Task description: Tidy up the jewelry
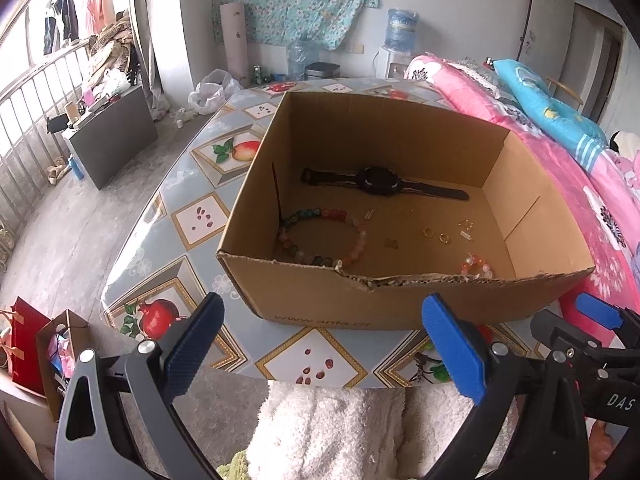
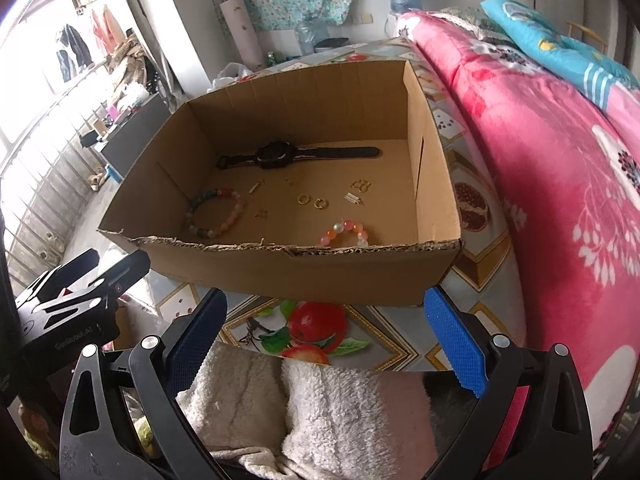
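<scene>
Both grippers, left (image 1: 324, 344) and right (image 2: 326, 340), spread wide, holding nothing, just short of the cardboard box (image 2: 280, 268). Inside: black watch (image 2: 276, 155), 2 bead bracelets, 2 gold rings.

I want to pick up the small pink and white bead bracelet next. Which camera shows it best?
The right wrist view: the small pink and white bead bracelet shows most of its loop just behind the brown cardboard box's torn front wall. In the left wrist view that wall hides its lower part, leaving only the top beads.
</scene>
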The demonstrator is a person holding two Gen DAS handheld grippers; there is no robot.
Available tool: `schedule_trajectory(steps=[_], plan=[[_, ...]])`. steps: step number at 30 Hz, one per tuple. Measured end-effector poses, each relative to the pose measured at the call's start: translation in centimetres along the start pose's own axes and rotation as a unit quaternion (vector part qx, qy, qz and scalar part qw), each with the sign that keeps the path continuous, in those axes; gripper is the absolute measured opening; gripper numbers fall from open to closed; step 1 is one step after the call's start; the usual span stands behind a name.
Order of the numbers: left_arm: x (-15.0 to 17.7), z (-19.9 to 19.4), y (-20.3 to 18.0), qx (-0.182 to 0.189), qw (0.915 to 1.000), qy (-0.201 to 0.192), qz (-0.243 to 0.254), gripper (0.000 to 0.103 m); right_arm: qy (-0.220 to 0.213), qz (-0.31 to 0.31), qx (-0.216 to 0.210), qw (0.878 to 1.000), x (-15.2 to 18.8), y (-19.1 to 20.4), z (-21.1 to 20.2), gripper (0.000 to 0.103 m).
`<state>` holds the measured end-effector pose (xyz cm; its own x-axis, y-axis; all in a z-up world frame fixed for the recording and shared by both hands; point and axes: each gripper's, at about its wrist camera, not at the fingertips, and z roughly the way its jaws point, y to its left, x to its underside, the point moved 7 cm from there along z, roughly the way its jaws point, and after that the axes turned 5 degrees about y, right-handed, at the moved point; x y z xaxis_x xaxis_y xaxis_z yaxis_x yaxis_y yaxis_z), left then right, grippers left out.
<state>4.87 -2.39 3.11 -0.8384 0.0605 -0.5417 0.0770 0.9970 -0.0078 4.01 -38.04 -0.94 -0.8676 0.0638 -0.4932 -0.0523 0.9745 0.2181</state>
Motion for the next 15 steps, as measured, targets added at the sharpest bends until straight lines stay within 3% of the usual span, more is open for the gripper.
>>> schedule_trajectory(steps=[11,15], plan=[[0.3,1.7,-0.4,-0.009,0.9991,0.042,0.000,0.097,0.006,0.012,0.012,1.000,-0.5,0.1,1.1,0.095],[0.3,1.7,-0.4,-0.007,0.9991,0.041,0.004,0.097,0.008,0.012,0.017,1.000,-0.6,0.5,1.4,0.095]])
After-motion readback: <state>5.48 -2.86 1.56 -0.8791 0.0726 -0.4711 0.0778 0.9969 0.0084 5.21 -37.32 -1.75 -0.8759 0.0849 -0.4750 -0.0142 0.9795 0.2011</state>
